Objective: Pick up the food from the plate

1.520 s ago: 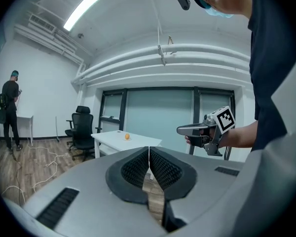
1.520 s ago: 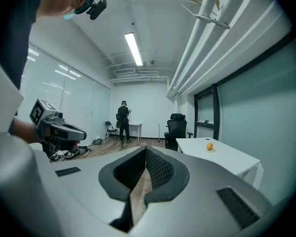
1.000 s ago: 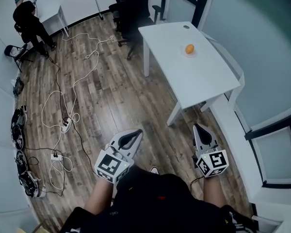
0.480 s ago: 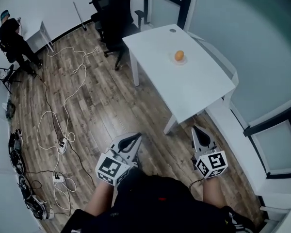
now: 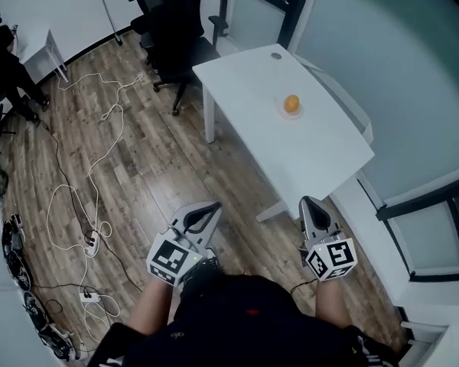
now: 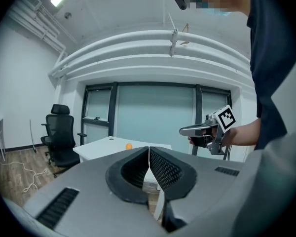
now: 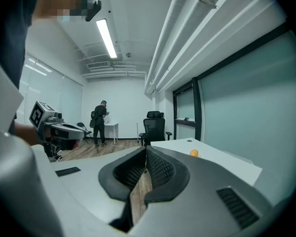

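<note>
Looking steeply down, the head view is taking in the whole room: the left gripper [image 5: 213, 207] and the right gripper [image 5: 309, 205] are hovering side by side over the wooden floor [image 5: 153, 167], close to the person's body and well apart from the white table [image 5: 306, 155]. The food [image 5: 291, 103] is sitting there on a small pale plate [image 5: 284, 115], toward the table's far end. Only this view is showing the plate under the food and the loose white cables [image 5: 94, 239] trailing across the floor. In the two gripper views the food is appearing merely as a tiny orange dot on the tabletop, too small for the plate to be made out. The left gripper view is showing its own jaws pressed together with nothing between them, and the other gripper held out level beside it. The right gripper view is showing that gripper's jaws likewise closed and empty. It is also catching a second person [image 7: 101, 122] standing at a small desk [image 7: 112, 126] by the far wall, near a black office chair [image 7: 153, 125]. The food is looking round, smooth and bright orange.
</note>
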`<state>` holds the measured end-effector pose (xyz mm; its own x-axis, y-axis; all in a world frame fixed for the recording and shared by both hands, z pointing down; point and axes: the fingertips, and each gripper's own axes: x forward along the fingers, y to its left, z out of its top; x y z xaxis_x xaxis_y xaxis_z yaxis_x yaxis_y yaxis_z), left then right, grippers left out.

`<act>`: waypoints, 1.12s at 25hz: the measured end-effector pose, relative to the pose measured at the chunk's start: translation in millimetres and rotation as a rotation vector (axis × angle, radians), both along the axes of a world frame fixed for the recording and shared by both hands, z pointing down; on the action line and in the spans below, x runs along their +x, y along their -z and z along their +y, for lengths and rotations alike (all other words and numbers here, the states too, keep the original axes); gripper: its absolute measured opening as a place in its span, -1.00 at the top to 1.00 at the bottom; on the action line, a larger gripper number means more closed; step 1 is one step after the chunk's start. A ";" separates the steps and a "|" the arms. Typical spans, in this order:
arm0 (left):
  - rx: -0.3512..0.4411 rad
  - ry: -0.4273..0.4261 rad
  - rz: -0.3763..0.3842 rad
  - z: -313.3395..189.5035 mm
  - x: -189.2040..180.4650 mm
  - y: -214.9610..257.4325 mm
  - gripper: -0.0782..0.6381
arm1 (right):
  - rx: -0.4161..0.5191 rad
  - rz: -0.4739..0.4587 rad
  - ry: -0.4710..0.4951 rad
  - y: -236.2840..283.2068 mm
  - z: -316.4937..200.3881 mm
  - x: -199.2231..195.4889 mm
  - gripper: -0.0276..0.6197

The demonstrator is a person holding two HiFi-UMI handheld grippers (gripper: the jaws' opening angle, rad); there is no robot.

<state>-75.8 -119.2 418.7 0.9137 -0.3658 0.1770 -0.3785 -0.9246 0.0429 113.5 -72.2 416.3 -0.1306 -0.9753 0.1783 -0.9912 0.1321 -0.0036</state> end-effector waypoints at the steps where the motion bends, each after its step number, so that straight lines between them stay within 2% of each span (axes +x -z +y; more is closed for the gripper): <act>1: 0.004 -0.010 0.000 -8.3 -7.0 -0.4 0.72 | -0.002 -0.004 -0.002 0.3 -9.9 -7.0 0.84; 7: 0.011 -0.041 -0.008 -56.0 -24.7 -8.3 0.72 | -0.022 0.011 0.004 -9.5 -59.4 -34.5 0.84; 10: -0.012 -0.024 0.014 -72.5 -28.1 -12.2 0.72 | -0.028 0.008 -0.006 -15.9 -73.3 -35.0 0.84; 13: -0.025 -0.028 0.001 -88.9 -19.0 -17.3 0.72 | -0.027 0.008 -0.028 -15.8 -89.8 -21.4 0.84; 20: -0.030 -0.056 -0.033 -150.9 33.5 -21.9 0.72 | -0.013 -0.040 -0.080 -27.5 -154.9 38.4 0.84; 24: -0.022 -0.108 -0.025 -186.0 94.9 -14.7 0.72 | -0.011 -0.050 -0.063 -34.8 -196.0 87.4 0.84; 28: -0.003 -0.115 -0.047 -228.7 164.3 -4.2 0.72 | -0.007 -0.096 -0.066 -37.9 -238.7 147.9 0.84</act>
